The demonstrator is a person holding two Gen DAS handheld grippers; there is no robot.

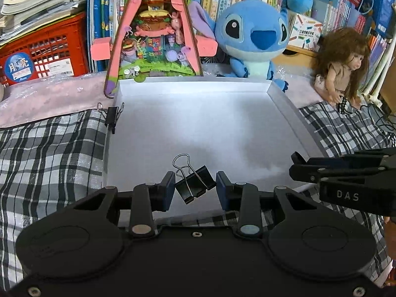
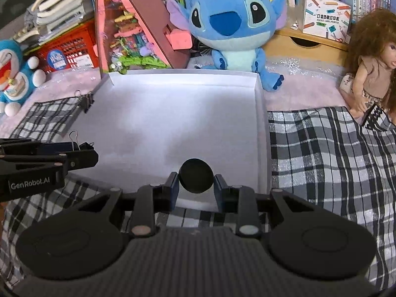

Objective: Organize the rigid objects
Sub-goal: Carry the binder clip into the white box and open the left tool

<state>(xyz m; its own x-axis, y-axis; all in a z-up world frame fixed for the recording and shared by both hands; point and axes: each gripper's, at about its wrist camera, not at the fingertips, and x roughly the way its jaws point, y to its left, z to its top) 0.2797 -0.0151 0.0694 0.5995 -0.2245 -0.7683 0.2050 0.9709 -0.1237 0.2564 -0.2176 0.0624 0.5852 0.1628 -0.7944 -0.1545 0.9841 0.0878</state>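
L gripper (image 1: 195,188) clamps binder clip (image 1: 195,185), R gripper (image 2: 196,185) clamps black disc (image 2: 196,179), both over empty white tray (image 1: 284,101).

Black binder clip (image 1: 195,184), wire handles raised, held tilted above the white tray (image 1: 284,99). Black round disc (image 2: 196,179) held above the tray's near edge. Second binder clip (image 1: 112,116) clamped on the tray's left wall.

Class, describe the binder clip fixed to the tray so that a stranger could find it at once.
Start at the white tray in front of the blue plush toy. Follow its left wall to the black binder clip clamped there. Unlike the binder clip between the left gripper jaws, it grips the tray's edge.
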